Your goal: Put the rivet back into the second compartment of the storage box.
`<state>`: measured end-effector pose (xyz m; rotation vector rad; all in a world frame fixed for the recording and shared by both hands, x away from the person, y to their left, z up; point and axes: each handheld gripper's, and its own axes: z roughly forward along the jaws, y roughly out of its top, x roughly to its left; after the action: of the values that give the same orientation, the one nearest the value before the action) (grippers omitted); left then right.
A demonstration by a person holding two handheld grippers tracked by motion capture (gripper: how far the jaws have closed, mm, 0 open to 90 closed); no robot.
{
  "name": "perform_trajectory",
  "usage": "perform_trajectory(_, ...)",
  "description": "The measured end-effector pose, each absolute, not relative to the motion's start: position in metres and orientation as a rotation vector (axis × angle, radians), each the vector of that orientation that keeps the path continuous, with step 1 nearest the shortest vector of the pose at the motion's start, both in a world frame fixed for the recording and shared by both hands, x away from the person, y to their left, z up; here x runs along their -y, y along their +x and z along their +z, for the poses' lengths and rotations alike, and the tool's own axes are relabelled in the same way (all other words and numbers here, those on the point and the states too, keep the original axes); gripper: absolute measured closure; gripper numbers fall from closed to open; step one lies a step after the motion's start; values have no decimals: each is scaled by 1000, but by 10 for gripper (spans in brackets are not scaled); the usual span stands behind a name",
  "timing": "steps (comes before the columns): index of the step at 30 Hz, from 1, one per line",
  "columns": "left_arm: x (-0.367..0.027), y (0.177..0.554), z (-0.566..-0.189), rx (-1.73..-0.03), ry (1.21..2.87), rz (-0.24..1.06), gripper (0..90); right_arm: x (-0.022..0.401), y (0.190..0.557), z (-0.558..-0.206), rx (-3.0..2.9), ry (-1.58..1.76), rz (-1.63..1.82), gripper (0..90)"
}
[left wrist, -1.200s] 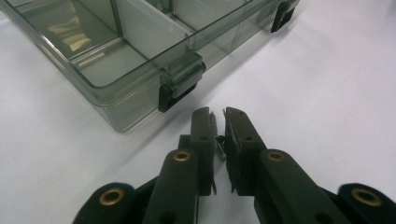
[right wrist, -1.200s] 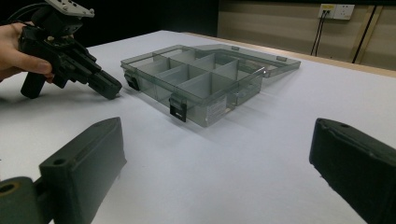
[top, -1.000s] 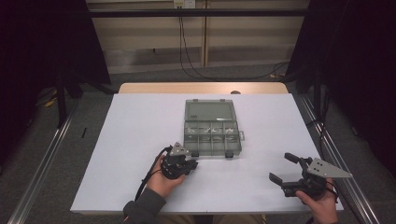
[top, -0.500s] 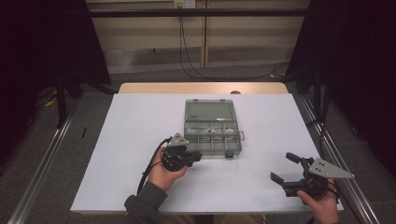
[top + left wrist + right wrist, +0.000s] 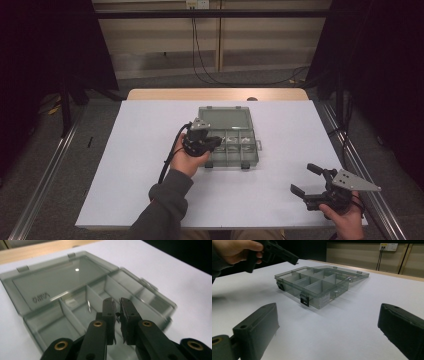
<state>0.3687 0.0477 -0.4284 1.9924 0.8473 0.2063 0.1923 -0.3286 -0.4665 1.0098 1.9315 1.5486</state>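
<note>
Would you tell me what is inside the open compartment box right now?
The compartment box shows bare grey dividers; I can spot no loose parts in the near cells. The left gripper hangs over its left cells, covering them from above.

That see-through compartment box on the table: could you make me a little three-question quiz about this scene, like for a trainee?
1. True or false: the box has its lid shut.
2. Which gripper has its jaws spread wide: A) the left gripper or B) the right gripper?
3. Fill in: the left gripper is held over the ___ of the box, with something small and thin pinched between its jaws.

Key: 1. False, the lid lies folded back flat on the table. 2. B; the left jaws stand nearly together. 3. Compartments; what the small thing is I cannot tell.
</note>
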Motion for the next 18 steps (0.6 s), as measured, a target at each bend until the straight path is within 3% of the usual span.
perform_trajectory(8,-34,399,-444,-917,1983,281,820,329,193,-468,-1934,1004,1563,25)
perform_trajectory(10,-35,401,-447,-926,1970,288,729,329,195,-469,-1938,1009,1562,25)
perform_trajectory(13,-39,402,-448,-938,1974,268,699,329,198,-469,-1934,1010,1565,25)
perform_trajectory(18,-60,383,-437,-914,1913,261,531,327,200,-469,-1945,1009,1554,25)
